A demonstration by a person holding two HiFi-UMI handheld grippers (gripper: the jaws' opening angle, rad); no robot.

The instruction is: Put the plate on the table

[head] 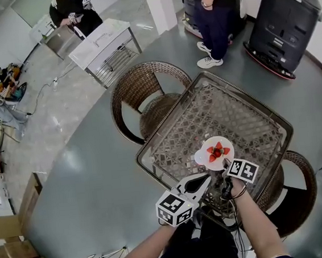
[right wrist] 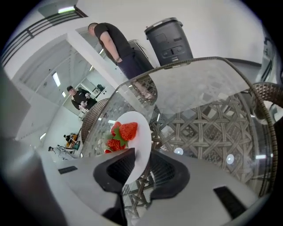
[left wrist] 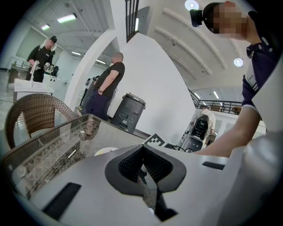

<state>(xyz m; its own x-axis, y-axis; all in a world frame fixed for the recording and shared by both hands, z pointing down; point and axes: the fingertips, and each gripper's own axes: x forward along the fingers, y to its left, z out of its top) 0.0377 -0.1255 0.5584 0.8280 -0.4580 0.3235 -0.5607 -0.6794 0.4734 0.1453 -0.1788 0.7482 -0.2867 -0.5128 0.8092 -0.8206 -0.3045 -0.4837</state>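
Your right claw (right wrist: 137,165) is clamped on the near rim of the white plate (right wrist: 140,132). The plate carries strawberries (right wrist: 125,131).

The plate sits over the glass tabletop (head: 227,110), close to its near edge and about midway along it. Contact between plate and glass cannot be confirmed from any view.

Your left claw (left wrist: 143,167) has its jaws together with nothing between them. It is positioned at the near edge of the tabletop, just beside the right claw and to its left.
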